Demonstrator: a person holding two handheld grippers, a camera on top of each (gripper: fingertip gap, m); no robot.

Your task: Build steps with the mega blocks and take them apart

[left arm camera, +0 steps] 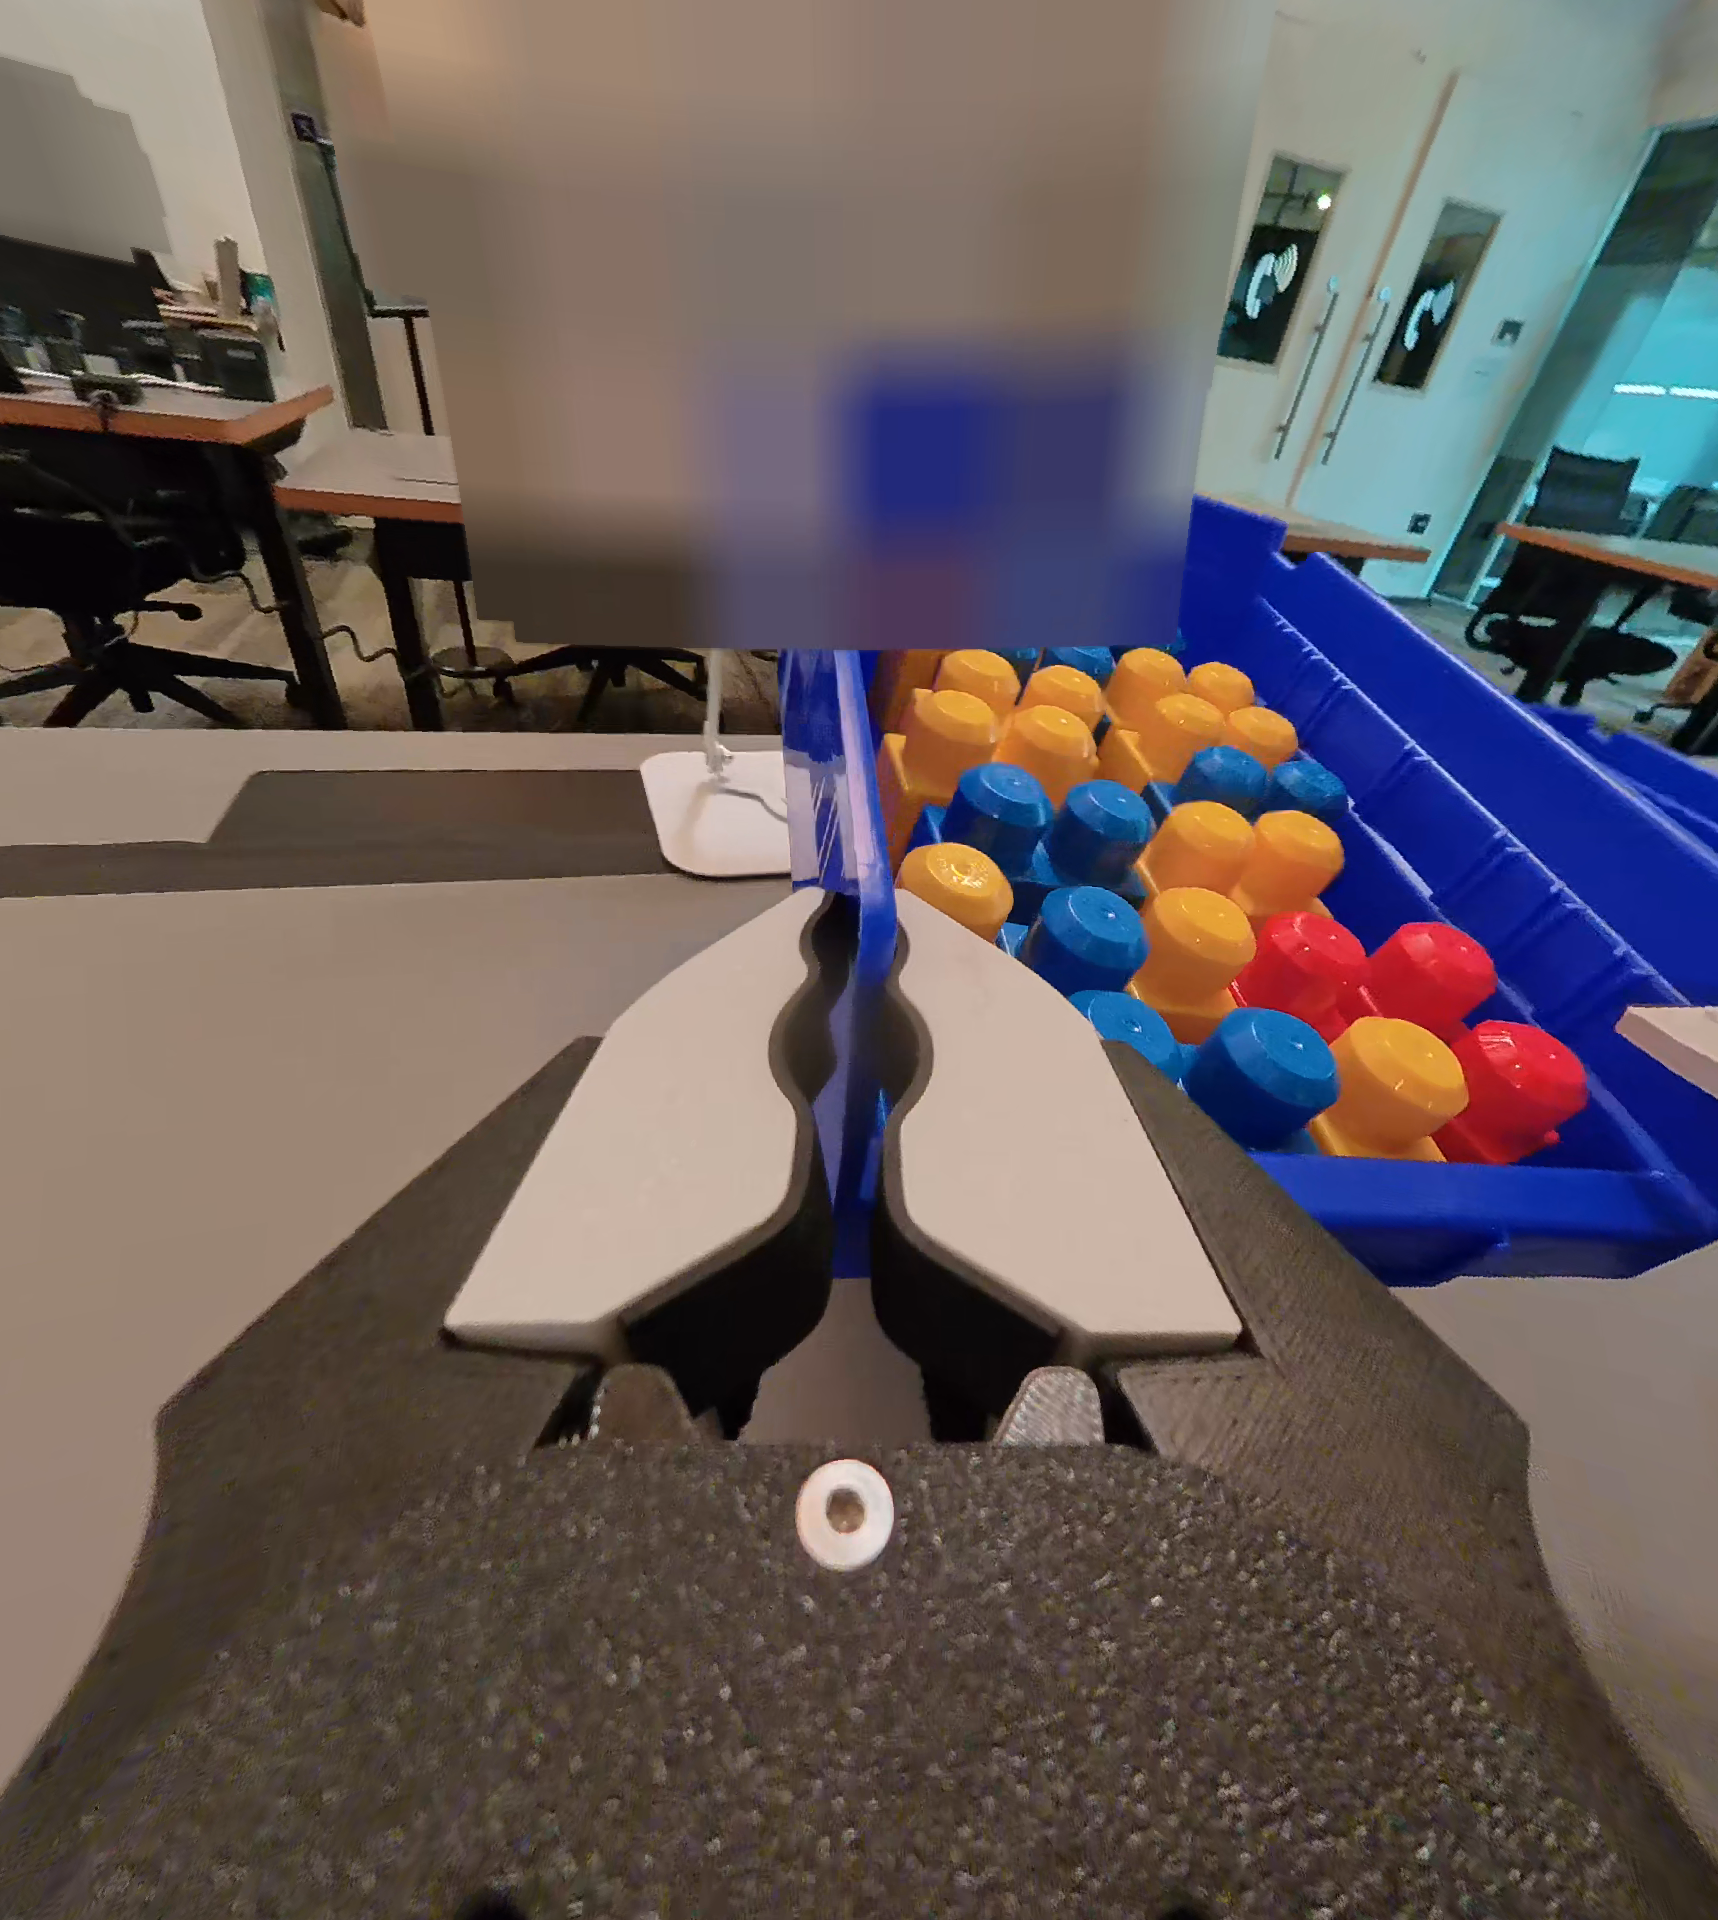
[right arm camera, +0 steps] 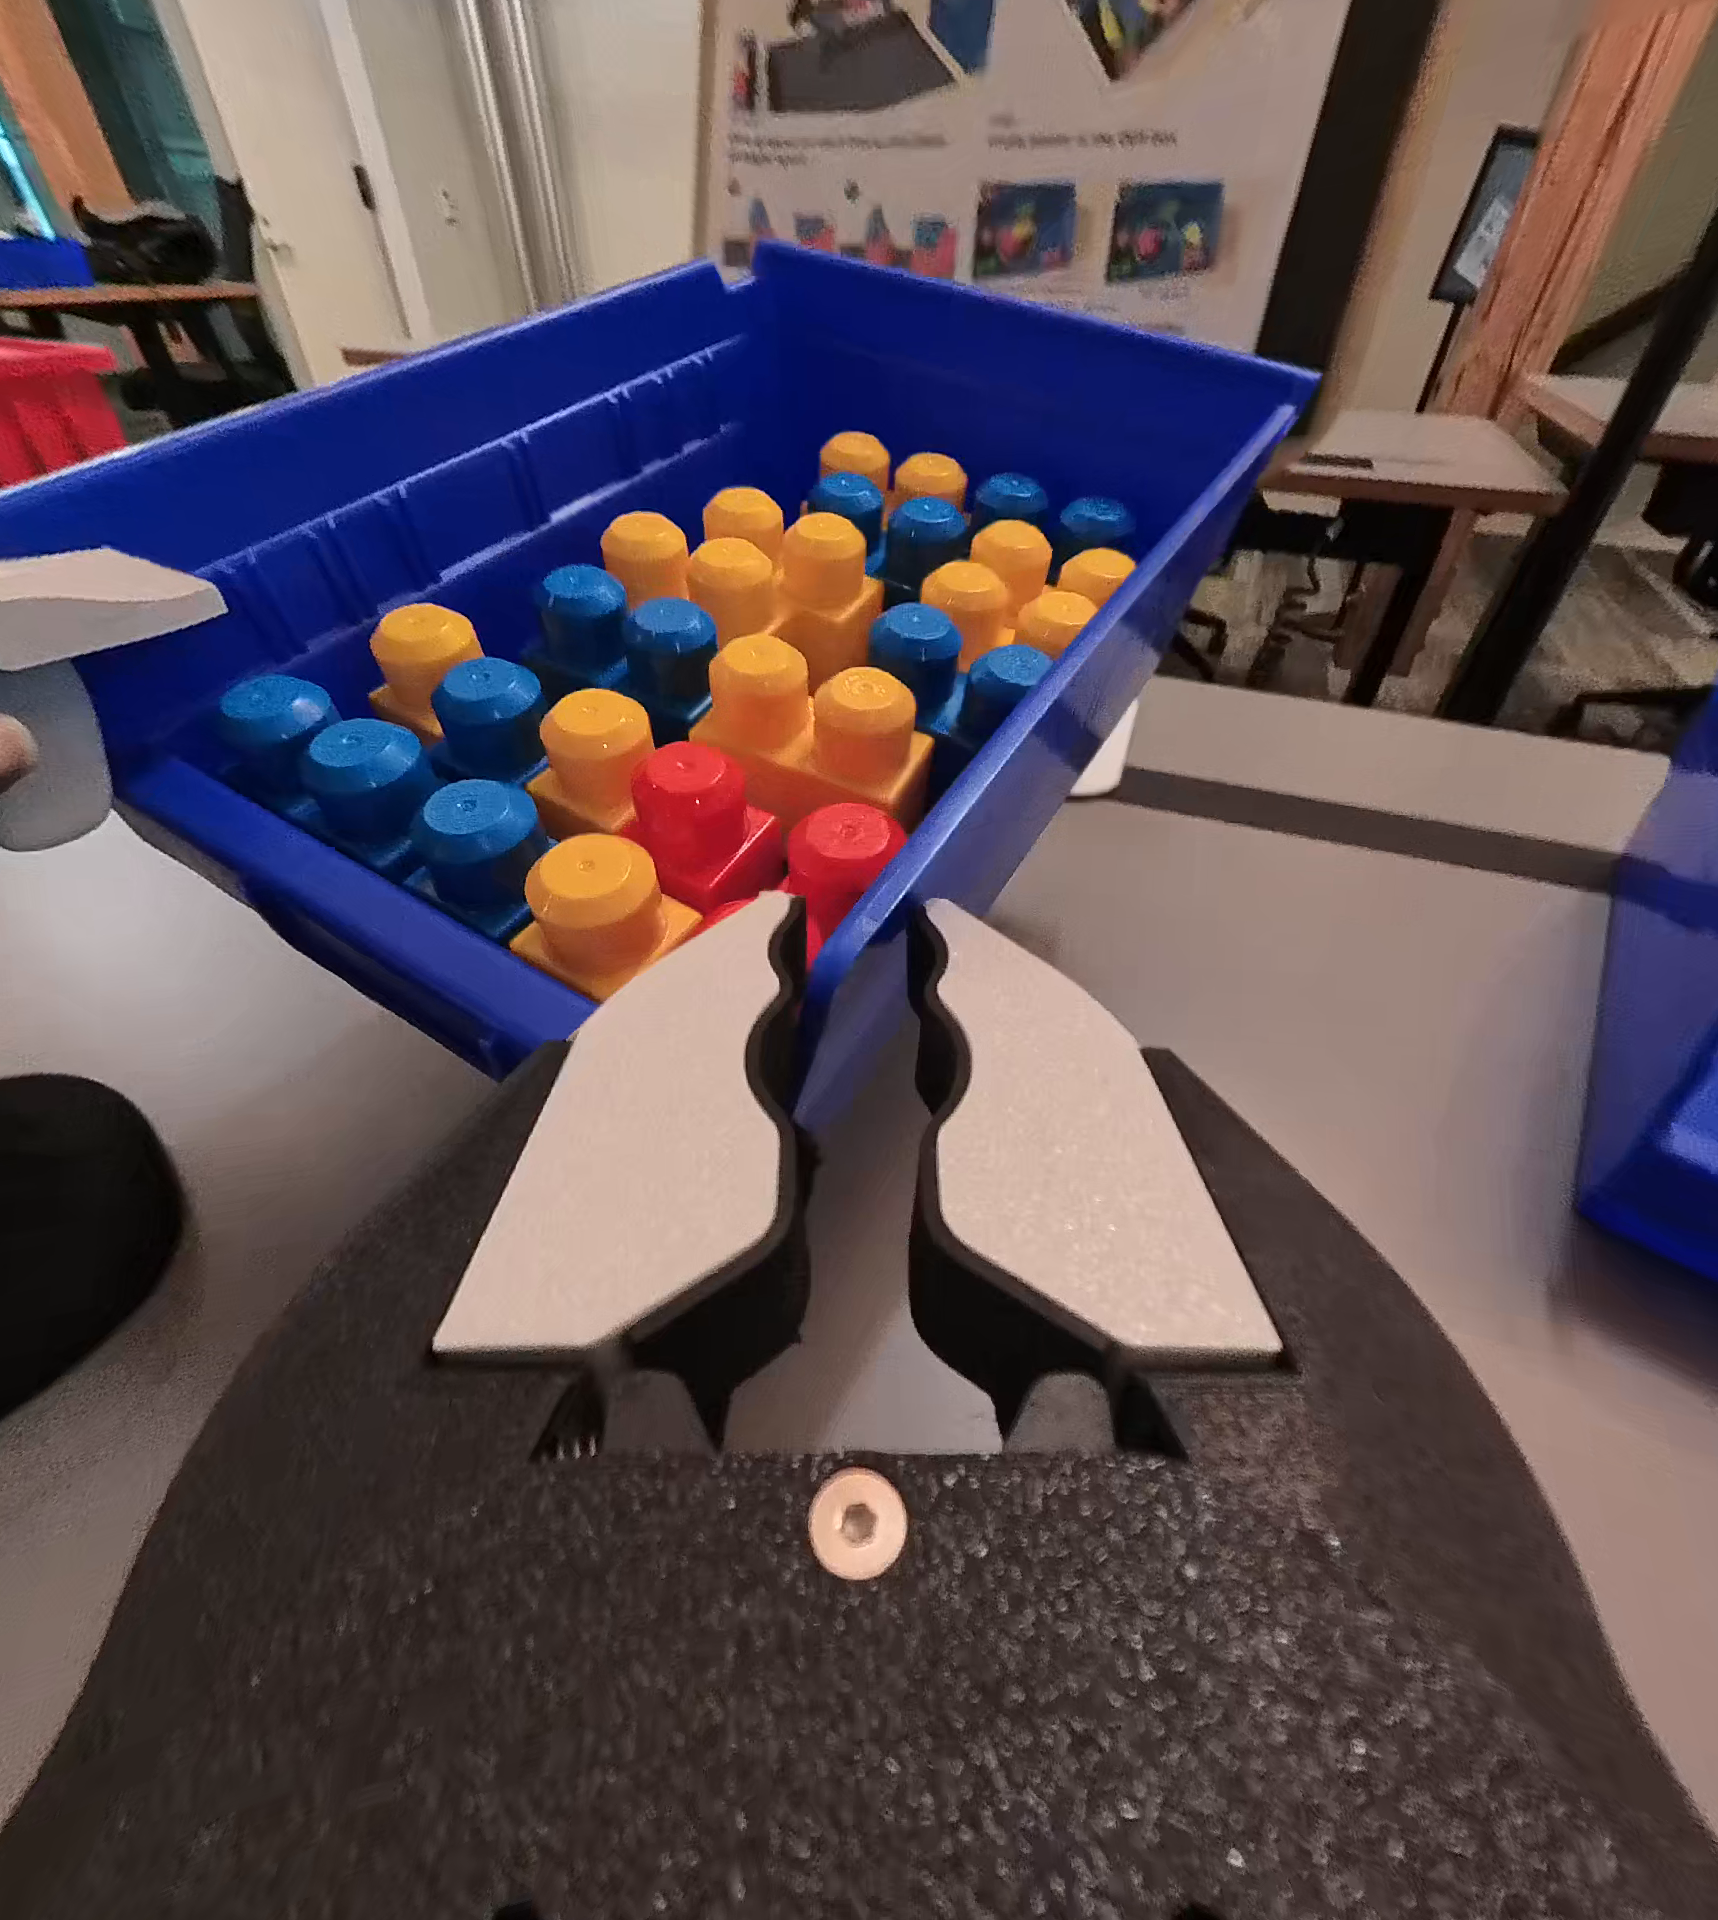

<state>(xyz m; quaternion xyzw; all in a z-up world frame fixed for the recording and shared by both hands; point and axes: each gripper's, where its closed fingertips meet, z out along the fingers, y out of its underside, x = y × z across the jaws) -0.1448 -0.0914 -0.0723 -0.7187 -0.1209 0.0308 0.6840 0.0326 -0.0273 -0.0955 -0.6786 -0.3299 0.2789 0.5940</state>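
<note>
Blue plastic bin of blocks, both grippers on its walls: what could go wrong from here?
1. The blue plastic bin looks tilted and lifted; the loose yellow, blue and red mega blocks may slide or spill.
2. Left gripper and right gripper each pinch only a thin wall, so either could slip.
3. Uneven pull may twist the bin.

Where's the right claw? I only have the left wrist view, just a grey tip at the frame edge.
Observer: The right claw is clamped over the blue bin's right wall, at the near corner.
Operator: Anything on the table past it?
Observer: A second blue bin to the right; only part of it shows.
Operator: What's behind on that side?
Observer: A poster board with pictures stands beyond the bin.
</note>
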